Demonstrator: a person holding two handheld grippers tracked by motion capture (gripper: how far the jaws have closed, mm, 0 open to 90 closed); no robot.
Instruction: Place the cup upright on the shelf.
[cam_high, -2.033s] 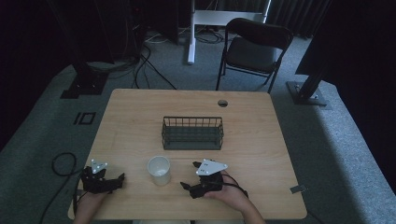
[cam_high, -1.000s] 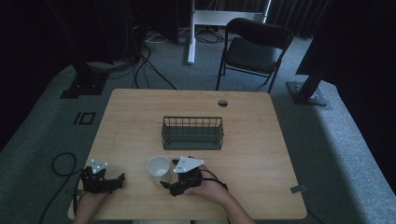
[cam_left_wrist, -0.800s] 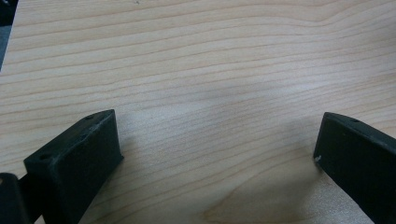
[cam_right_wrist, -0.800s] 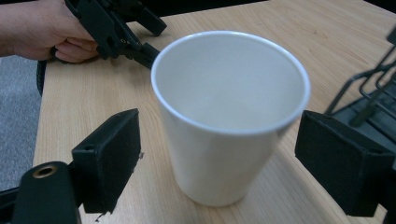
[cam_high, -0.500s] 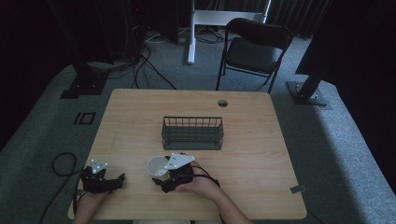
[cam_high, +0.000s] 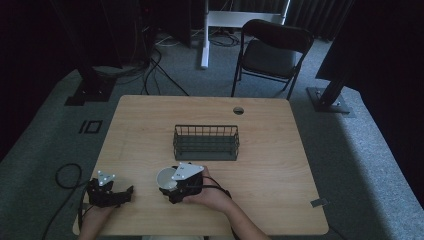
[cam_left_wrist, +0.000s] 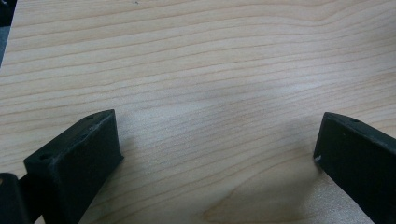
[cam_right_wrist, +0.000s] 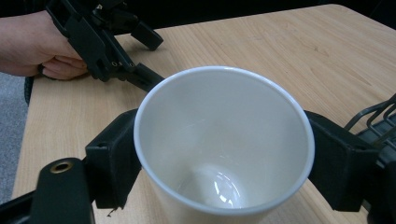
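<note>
My right claw (cam_right_wrist: 219, 154) sits around the white cup (cam_right_wrist: 224, 140), one jaw on each side of the wall just under the rim. Both jaws look pressed to the cup, so I judge it grasped, though I cannot tell how firmly. The cup stands upright and empty; I see its shiny bottom.

From above, the right claw (cam_high: 172, 187) and cup (cam_high: 166, 178) are at the near edge of the table (cam_high: 280, 165), a little left of centre. The wire basket (cam_high: 206, 142) is just beyond the cup, farther from me, empty as far as I can see.

My left claw (cam_left_wrist: 215, 154) is released: jaws wide apart, only bare wood between them. From above it rests (cam_high: 117, 195) near the table's near-left corner, well apart from the cup. It also appears beyond the cup's rim in the right claw's view (cam_right_wrist: 105, 39), with my hand (cam_right_wrist: 32, 44) on it.

Risks, as I judge them:
- The cup wall is thin and smooth. Too hard a squeeze could buckle it; too light and it slips down between the jaws on lifting.
- The grip is high, near the rim, so the cup may swing or tilt when it leaves the table.
- The basket is close. A low lift toward it could knock the cup's base on the near wire wall.
- The cable trailing from the right claw lies near my hand and could drag.
</note>
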